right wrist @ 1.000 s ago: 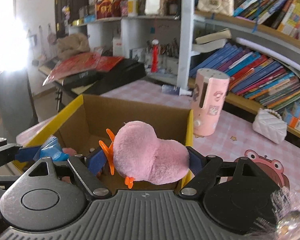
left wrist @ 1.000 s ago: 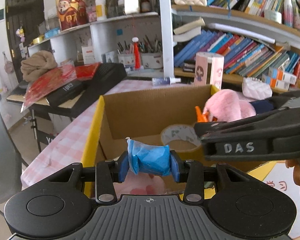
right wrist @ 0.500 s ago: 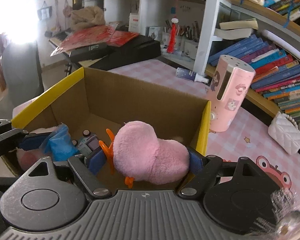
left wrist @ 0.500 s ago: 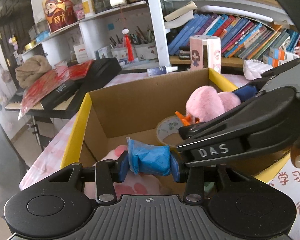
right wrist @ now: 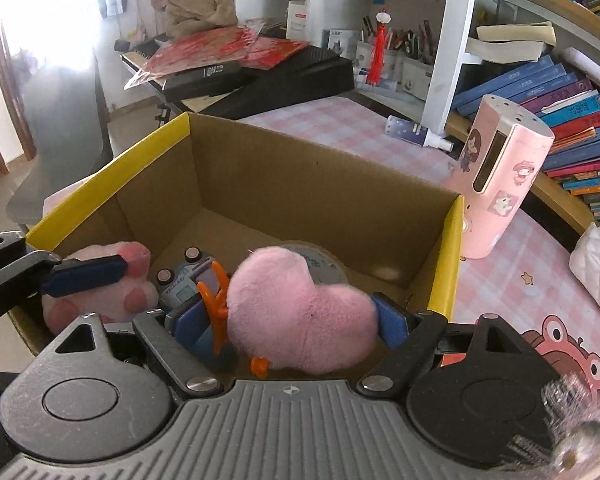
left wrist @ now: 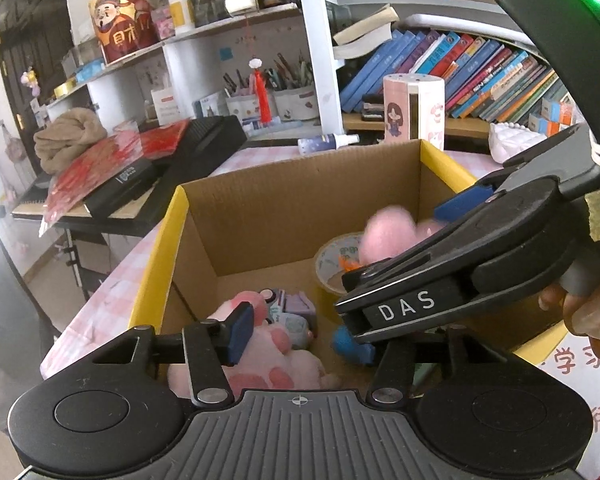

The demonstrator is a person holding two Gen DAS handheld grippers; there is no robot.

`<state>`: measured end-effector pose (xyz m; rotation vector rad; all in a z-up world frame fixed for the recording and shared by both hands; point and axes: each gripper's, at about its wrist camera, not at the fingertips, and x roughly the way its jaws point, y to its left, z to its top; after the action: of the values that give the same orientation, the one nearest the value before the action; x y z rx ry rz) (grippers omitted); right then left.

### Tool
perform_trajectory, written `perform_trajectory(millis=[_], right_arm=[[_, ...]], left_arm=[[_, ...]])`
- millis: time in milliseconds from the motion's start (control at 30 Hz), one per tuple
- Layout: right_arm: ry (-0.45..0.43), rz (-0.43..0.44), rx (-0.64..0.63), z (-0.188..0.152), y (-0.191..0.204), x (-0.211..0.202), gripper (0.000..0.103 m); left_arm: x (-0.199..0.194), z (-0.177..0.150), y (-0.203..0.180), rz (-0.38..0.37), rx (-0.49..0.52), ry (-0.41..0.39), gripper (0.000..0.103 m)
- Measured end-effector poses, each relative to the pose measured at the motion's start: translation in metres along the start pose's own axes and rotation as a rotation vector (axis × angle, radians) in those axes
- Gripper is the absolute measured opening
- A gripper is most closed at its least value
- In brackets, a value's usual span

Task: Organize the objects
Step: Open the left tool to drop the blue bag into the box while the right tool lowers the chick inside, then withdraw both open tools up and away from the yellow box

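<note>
Bookshelves crowd the back wall behind a pink-checked table (left wrist: pixel 112 280); on it stands an open cardboard box (left wrist: pixel 300 208) with yellow-edged flaps.

From the left wrist view: the left gripper (left wrist: pixel 300 334) hangs over the near part of the box; its jaws have just been opening and nothing is between them now; a blue wad (left wrist: pixel 346 342) lies on the box floor beside the far pad, partly hidden by the other tool. Also in the box, counted: one pink paw plush (left wrist: pixel 276 356), one small toy car (left wrist: pixel 292 312), one roll of tape (left wrist: pixel 334 260). The right gripper crosses in from the right, a person's hand (left wrist: pixel 584 312) on its handle.

From the right wrist view: the right gripper (right wrist: pixel 290 320) sits wide, with a pink plush bird (right wrist: pixel 300 312) between its pads, orange feet showing; the pads appear to press its sides, so it reads as held, low inside the box above the tape. Outside, one pink cylinder (right wrist: pixel 500 184) stands just beside the box.

By my reading the step is dropping items in: one just released, one about to be. Next, the right jaws must spread to release the bird, then both tools lift clear without snagging the flaps.
</note>
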<state>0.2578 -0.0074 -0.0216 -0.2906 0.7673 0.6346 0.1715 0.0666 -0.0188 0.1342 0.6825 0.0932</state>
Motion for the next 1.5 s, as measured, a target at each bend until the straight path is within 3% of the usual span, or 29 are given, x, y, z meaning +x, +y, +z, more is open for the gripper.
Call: perform_trajectory(millis=[133,467,833,1133,1500], right_arm=[[-0.021,-0.01,0.0,-0.002,0.002,-0.008,0.086],[-0.205,-0.06,0.124,-0.012,0.001,-0.063,0.089],[-0.374,-0.24,0.194,-0.046,0.021,-0.109,0.095],[-0.325,-0.324,0.22,-0.076,0.052,-0.121,0.095],[-0.246,-0.328,0.207,-0.11,0.097,-0.133,0.095]], left_arm=[[-0.012,-0.002,0.002,0.006,-0.027,-0.041,0.074],[-0.054,-0.004,0.017,0.034,-0.091,-0.158,0.084],[-0.084,-0.027,0.038,0.054,-0.157,-0.176,0.087],[-0.108,-0.054,0.05,0.043,-0.176,-0.16,0.088],[-0.137,-0.089,0.059,0.028,-0.161,-0.114,0.092]])
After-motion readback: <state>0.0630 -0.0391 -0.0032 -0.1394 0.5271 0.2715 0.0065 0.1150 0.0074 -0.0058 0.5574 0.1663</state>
